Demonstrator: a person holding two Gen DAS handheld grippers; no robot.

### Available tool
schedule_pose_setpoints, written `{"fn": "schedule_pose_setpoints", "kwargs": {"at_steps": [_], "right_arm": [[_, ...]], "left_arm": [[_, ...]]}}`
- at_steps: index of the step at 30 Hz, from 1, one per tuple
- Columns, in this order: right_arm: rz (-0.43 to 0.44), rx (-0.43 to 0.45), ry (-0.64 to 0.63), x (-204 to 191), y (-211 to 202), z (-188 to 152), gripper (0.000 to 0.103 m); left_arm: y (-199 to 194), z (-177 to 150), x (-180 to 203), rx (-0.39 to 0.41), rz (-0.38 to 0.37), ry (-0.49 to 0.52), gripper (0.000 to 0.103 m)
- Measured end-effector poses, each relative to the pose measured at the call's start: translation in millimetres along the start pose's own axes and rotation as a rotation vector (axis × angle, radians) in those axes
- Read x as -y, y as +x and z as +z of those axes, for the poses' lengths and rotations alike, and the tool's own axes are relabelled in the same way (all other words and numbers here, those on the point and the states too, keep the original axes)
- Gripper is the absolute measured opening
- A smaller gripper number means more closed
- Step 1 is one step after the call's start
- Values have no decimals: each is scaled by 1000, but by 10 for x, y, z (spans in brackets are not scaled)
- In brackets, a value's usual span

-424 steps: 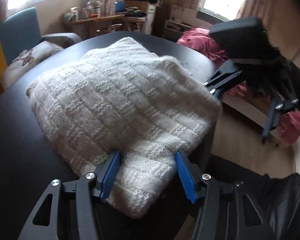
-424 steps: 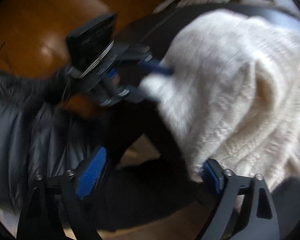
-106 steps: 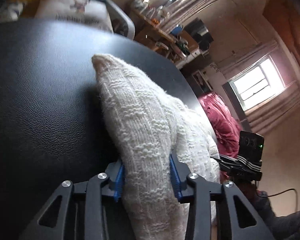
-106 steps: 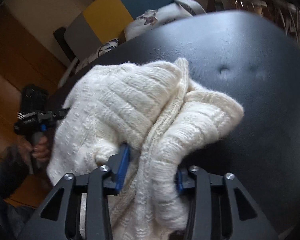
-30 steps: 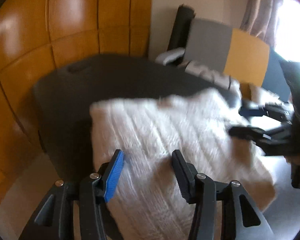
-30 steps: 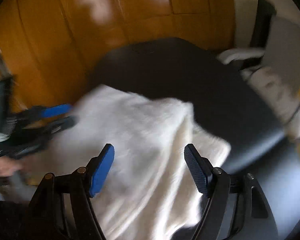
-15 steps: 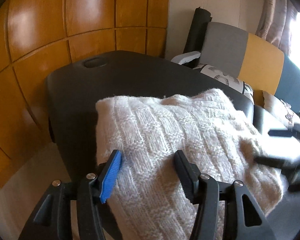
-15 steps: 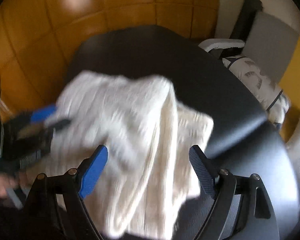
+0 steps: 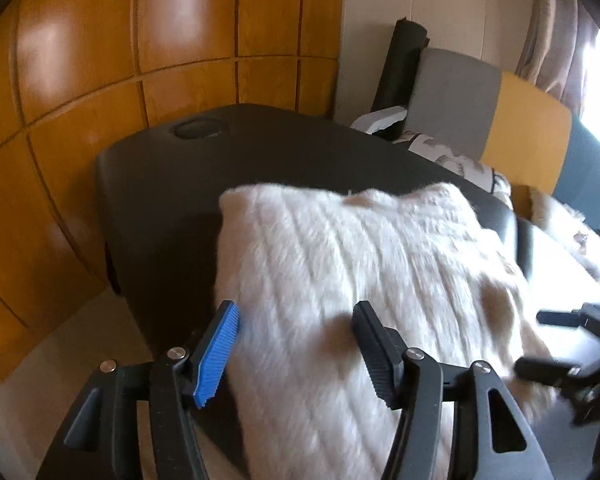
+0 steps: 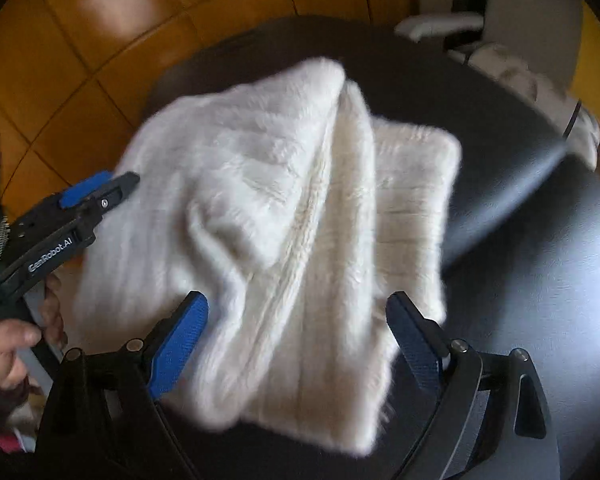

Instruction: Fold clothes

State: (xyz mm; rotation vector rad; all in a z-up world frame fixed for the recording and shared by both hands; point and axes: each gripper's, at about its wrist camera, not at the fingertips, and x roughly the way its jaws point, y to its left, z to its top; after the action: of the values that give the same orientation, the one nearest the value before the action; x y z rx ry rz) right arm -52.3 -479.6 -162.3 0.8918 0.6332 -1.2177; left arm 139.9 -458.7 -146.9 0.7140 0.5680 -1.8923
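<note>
A folded cream knit sweater [image 9: 360,280] lies on the black padded table [image 9: 168,184], its near end hanging over the table's edge. My left gripper [image 9: 296,354] is open, its fingers spread above the sweater's near corner without touching it. In the right wrist view the sweater [image 10: 268,208] shows as a thick folded bundle with a seam running down its middle. My right gripper [image 10: 296,344] is open wide over the sweater's near end. The left gripper [image 10: 96,190] shows there at the sweater's left edge, held by a hand [image 10: 8,348].
Orange wood-panelled wall [image 9: 140,40] stands behind the table. A grey, yellow and blue sofa back [image 9: 520,128] with cushions sits to the right. The right gripper [image 9: 556,344] shows at the right edge of the left wrist view. Pale floor [image 9: 60,340] lies below the table's edge.
Both grippers, shut on the sweater 3.5 s ago, have let go and now stand open. Over the last second both views shifted slightly and the sweater settled on the table.
</note>
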Motion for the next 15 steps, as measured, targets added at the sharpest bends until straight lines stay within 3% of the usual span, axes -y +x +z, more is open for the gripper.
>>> {"fn": "schedule_pose_setpoints", "kwargs": {"at_steps": [5, 8, 11, 13, 15], "right_arm": [[124, 16, -150, -175, -266, -175, 92], [214, 21, -134, -134, -187, -147, 92], [231, 49, -118, -54, -217, -61, 92], [329, 39, -130, -76, -263, 24, 92], [373, -13, -158, -127, -219, 96, 92]], "left_arm": [[-184, -349, -44, 8, -16, -26, 61], [-268, -458, -5, 43, -8, -5, 60], [-304, -461, 70, 83, -7, 61, 60], [-290, -436, 118, 88, -19, 98, 60], [-271, -396, 143, 97, -29, 120, 60]]}}
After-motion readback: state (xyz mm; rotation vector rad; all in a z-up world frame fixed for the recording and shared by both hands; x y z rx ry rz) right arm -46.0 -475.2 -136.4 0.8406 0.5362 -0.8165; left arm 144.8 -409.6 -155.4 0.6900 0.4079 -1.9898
